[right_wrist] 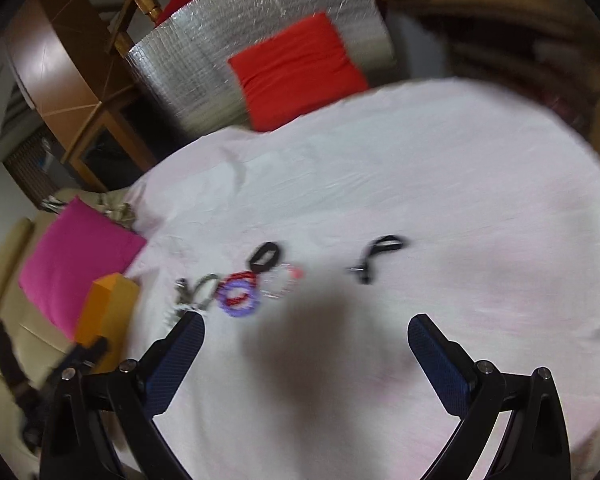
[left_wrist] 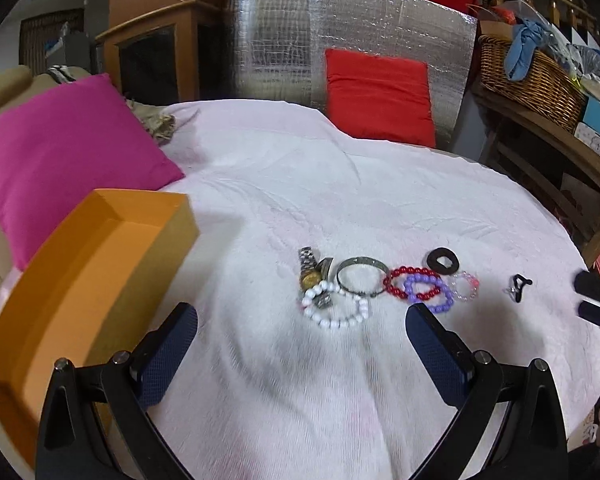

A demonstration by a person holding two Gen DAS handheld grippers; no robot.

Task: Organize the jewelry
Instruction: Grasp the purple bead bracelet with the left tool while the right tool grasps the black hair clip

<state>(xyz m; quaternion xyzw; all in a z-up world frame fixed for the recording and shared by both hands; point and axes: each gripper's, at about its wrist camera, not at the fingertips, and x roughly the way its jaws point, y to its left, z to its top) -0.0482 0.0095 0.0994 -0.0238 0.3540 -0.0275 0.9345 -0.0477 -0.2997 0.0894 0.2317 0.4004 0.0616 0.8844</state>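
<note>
From my left wrist view the jewelry lies in a row running left to right across the pale cloth [left_wrist: 300, 184]: watch [left_wrist: 310, 274], white bead bracelet [left_wrist: 336, 308], metal bangle [left_wrist: 361, 280], red bead bracelet [left_wrist: 404, 282], purple bead bracelet [left_wrist: 428, 294], clear pink bracelet [left_wrist: 465, 286], black ring [left_wrist: 443, 262], and a small black clasp piece [left_wrist: 518, 283] set apart to the right. The watch's long axis points away from the camera. The orange box [left_wrist: 100, 264] sits left of the row; I see nothing inside it. My left gripper [left_wrist: 302, 318] is spread wide, holding nothing. The right wrist view, blurred, centres on the black clasp piece [right_wrist: 378, 256]; my right gripper [right_wrist: 306, 326] is likewise spread and holds nothing
</note>
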